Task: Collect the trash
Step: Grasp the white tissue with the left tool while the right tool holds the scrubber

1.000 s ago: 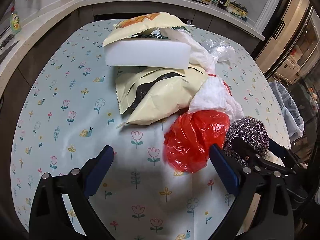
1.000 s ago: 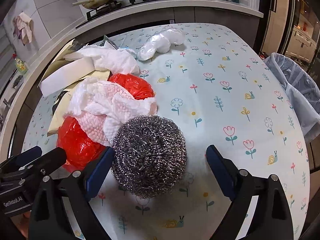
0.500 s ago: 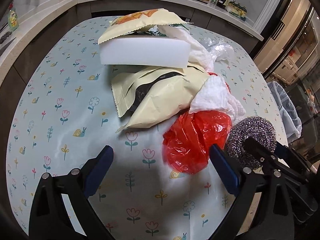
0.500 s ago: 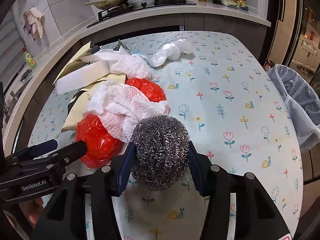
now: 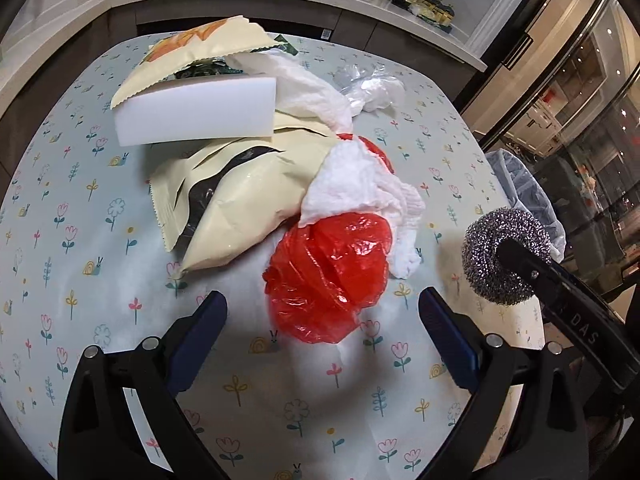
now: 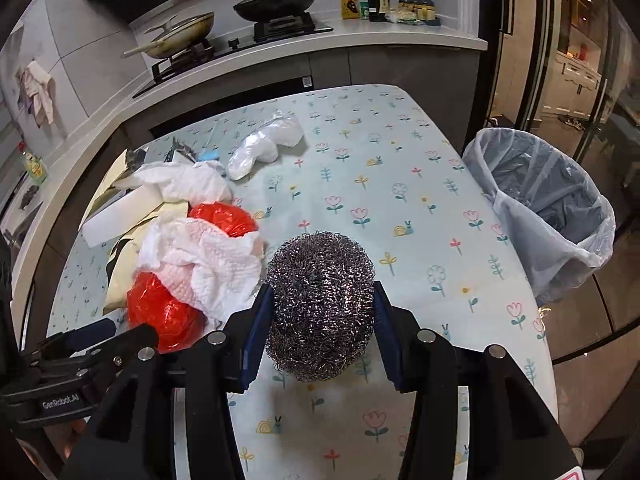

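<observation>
Right wrist view, nearest: the right gripper [image 6: 320, 312] has its two blue pads pressed against opposite sides of a steel wool scrubber [image 6: 320, 304], which is clamped between them and raised above the flowered tablecloth [image 6: 400, 216]. The scrubber is a roughly round ball with no clear long axis; its bulk projects forward past the fingertips, toward the far edge of the table. In the left wrist view the same scrubber [image 5: 506, 254] appears at the right, off the cloth, with a black finger of the right gripper across it.

Left wrist view, nearest: the left gripper [image 5: 322, 334] is held wide apart, nothing between its blue pads, just short of a crumpled red plastic bag [image 5: 332, 276] lying on the tablecloth [image 5: 80, 240]. A white paper towel [image 5: 360, 184] is draped over the far side of the red bag. Left of it lies a cream snack bag [image 5: 240, 204], long axis running from lower left to upper right. Behind that a white foam block [image 5: 196, 110] lies with its long axis across the view, a second cream wrapper [image 5: 200, 48] resting on top. Farther right is a clear plastic bag [image 5: 370, 88].

Beyond the table's right edge stands a lined trash bin [image 6: 548, 208], mouth open upward. The kitchen counter [image 6: 360, 40] with pans closes the background.
</observation>
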A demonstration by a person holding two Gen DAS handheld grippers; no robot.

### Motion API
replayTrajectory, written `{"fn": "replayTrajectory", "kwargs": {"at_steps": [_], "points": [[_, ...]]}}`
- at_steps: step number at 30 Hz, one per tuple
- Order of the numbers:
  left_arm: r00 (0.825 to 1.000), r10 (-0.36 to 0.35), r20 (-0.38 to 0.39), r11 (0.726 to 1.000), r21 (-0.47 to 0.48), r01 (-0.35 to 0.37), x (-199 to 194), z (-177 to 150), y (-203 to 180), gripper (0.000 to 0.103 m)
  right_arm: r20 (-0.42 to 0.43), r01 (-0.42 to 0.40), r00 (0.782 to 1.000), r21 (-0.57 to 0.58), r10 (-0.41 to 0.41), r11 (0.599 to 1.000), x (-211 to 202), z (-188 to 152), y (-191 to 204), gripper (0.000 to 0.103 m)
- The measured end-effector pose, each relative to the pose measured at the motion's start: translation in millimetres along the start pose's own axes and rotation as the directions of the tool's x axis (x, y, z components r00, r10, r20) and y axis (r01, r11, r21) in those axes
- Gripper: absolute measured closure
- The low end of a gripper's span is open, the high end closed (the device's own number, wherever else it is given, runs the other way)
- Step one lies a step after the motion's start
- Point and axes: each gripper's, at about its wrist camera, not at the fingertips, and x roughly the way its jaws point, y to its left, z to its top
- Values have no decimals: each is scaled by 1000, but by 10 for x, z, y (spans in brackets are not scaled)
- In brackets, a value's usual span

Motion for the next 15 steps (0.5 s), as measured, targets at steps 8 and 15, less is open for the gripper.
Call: {"fn": "replayTrajectory", "kwargs": {"at_steps": [8,15], "points": [[998,66,12,998,20,-67,191,111,-80,13,8,2,1000,45,-2,999,5,43,-185,56],[1000,22,-6,999,44,-21,146,66,-109,71,10,-11,1000,55,10,998,2,32,-242,56]]}}
